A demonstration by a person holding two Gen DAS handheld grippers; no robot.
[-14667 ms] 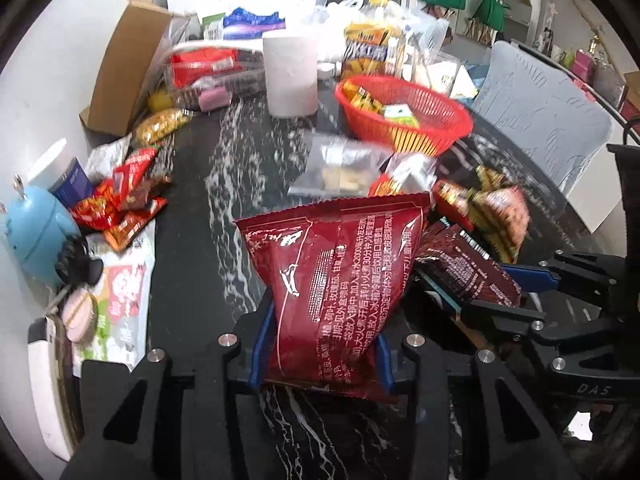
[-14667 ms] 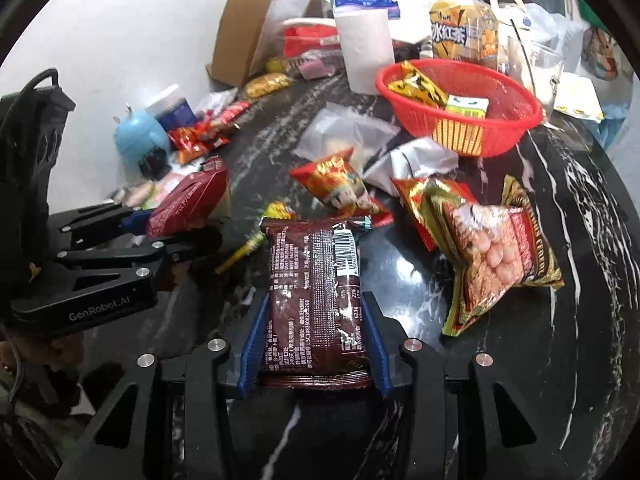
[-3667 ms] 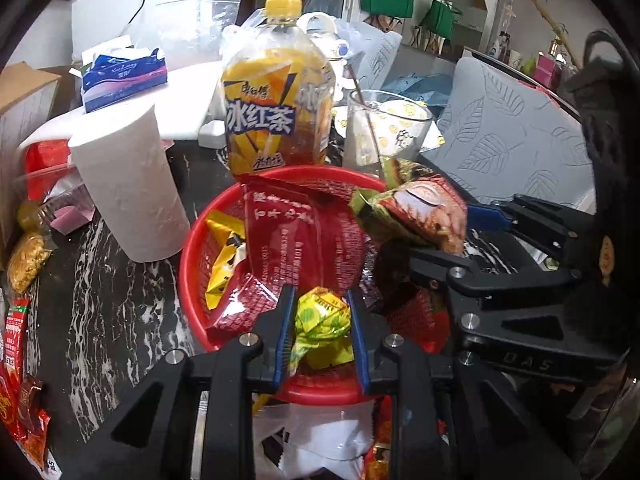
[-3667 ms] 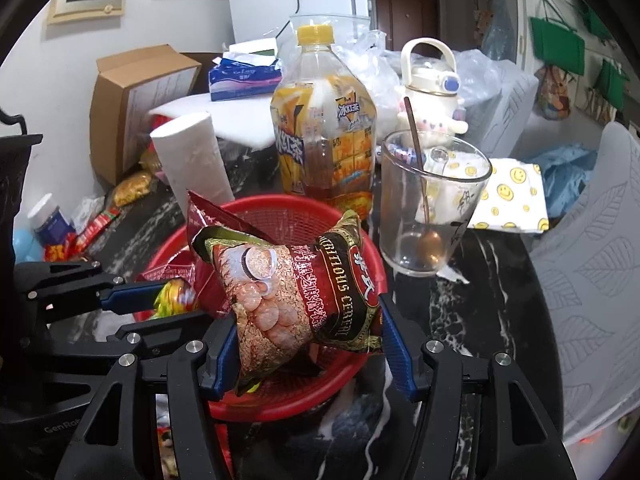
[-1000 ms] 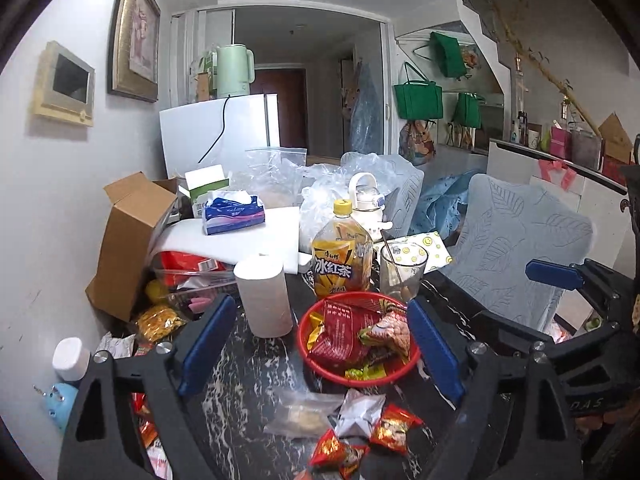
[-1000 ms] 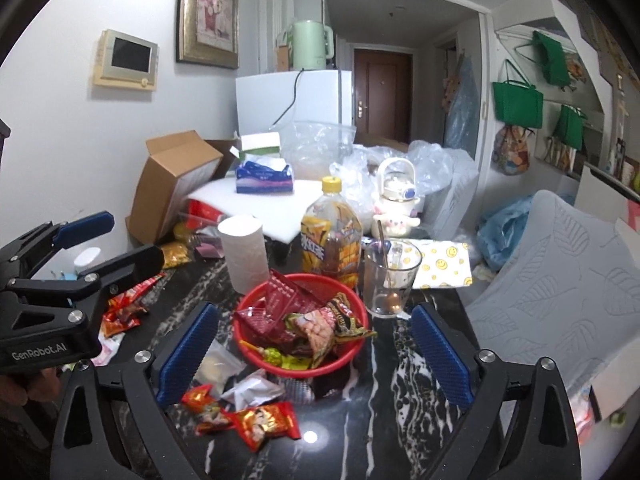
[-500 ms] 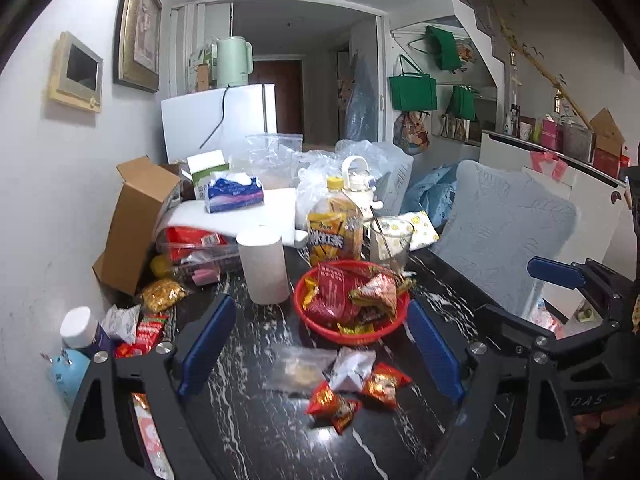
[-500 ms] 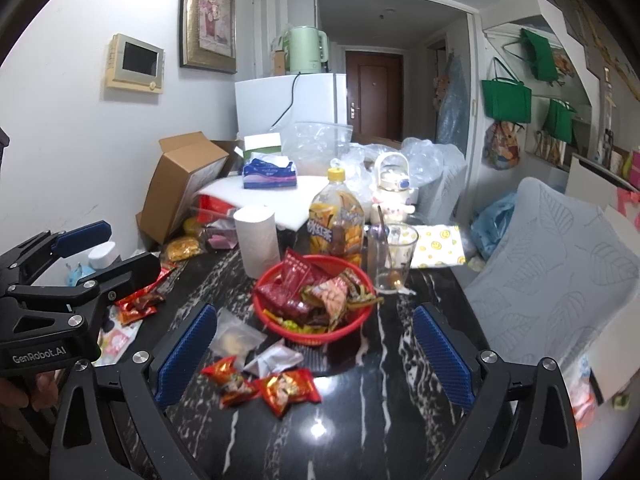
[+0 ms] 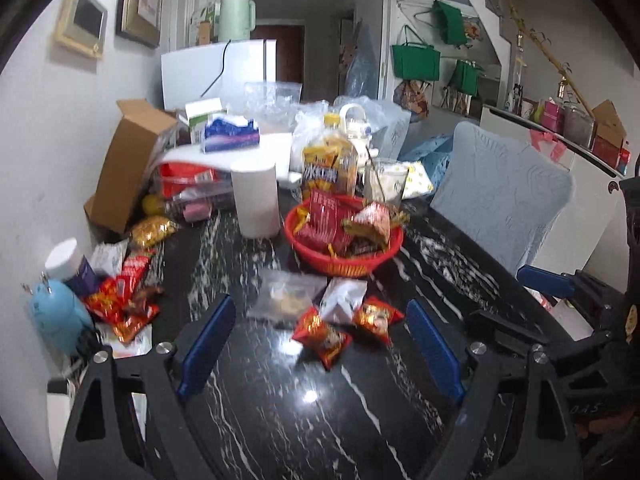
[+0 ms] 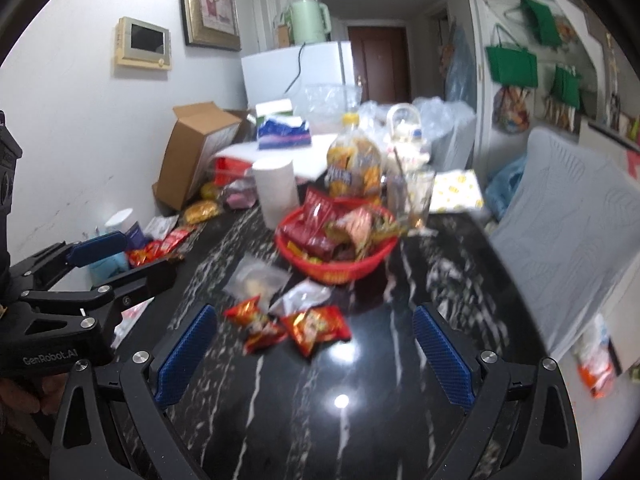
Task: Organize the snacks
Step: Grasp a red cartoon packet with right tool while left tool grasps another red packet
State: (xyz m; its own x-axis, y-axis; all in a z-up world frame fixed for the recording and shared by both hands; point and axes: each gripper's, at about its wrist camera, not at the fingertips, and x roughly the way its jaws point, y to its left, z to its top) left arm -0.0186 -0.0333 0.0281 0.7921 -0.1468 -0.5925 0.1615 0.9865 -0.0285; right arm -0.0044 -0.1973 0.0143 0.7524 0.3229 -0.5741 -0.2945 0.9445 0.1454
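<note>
A red basket (image 9: 342,262) (image 10: 340,270) full of snack packets stands mid-table. In front of it lie a clear bag (image 9: 286,294) (image 10: 256,278), a silver packet (image 9: 344,294) (image 10: 300,296) and two small red-orange packets (image 9: 322,334) (image 9: 376,318) (image 10: 314,328) (image 10: 252,316). More red packets (image 9: 124,304) (image 10: 160,250) lie at the left edge. My left gripper (image 9: 320,348) is open and empty, held back from the packets. My right gripper (image 10: 314,356) is open and empty too. Each gripper shows at the other view's edge.
The black marble table (image 9: 304,408) holds a paper roll (image 9: 256,200), a tea bottle (image 9: 330,170), a glass (image 9: 386,180), a cardboard box (image 9: 128,164) and a blue toy (image 9: 56,312). A chair (image 9: 504,196) stands at the right.
Both grippers have kept pulling back and lowering toward the near table edge. The basket and loose packets now look closer and lower in view. Both stay open and empty.
</note>
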